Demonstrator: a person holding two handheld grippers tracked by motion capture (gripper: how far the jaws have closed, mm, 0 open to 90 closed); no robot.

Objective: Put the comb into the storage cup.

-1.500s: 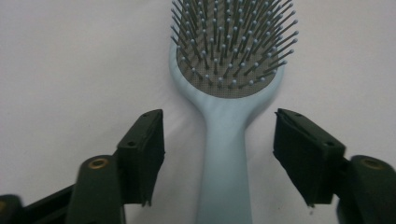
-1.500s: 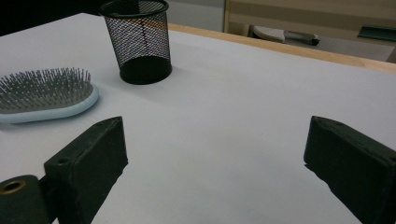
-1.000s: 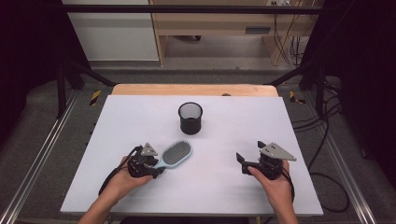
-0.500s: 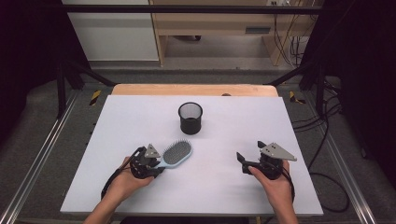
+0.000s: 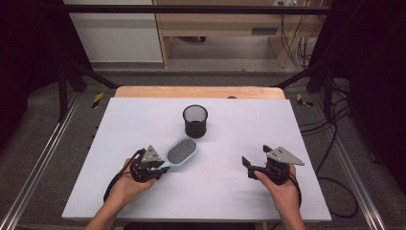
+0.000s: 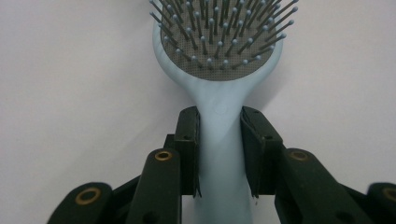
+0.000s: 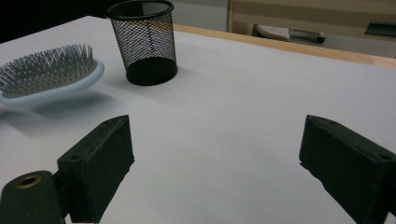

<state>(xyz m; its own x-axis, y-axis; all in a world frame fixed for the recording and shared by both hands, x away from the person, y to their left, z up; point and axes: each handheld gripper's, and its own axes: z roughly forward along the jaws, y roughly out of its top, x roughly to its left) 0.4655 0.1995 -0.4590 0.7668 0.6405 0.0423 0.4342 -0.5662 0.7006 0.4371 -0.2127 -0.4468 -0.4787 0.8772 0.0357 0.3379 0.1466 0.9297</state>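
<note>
1. High view puts my left gripper (image 5: 160,168) at the near left of the white table (image 5: 297,134), clamped on the handle of the pale blue plastic paddle hairbrush (image 5: 180,153) with grey ball-tipped bristles.
2. Those jaws have just been closing, and the left gripper view shows both black pads pressed flat against the sides of the brush's narrow handle (image 6: 219,140), just below where it widens into the bristle head.
3. From that grip the hairbrush points away toward the black wire-mesh cylinder cup (image 5: 195,120), bristles up; its head stops just short of the cup, near but not touching.
4. In the right gripper view the brush head (image 7: 51,77) hangs slightly above the table with a shadow under it, to the left of the cup (image 7: 145,42).
5. My right gripper (image 5: 255,162) sits well apart from the cup, toward the near right of the table.
6. Its jaws stand wide apart with nothing but bare white tabletop between them.
</note>
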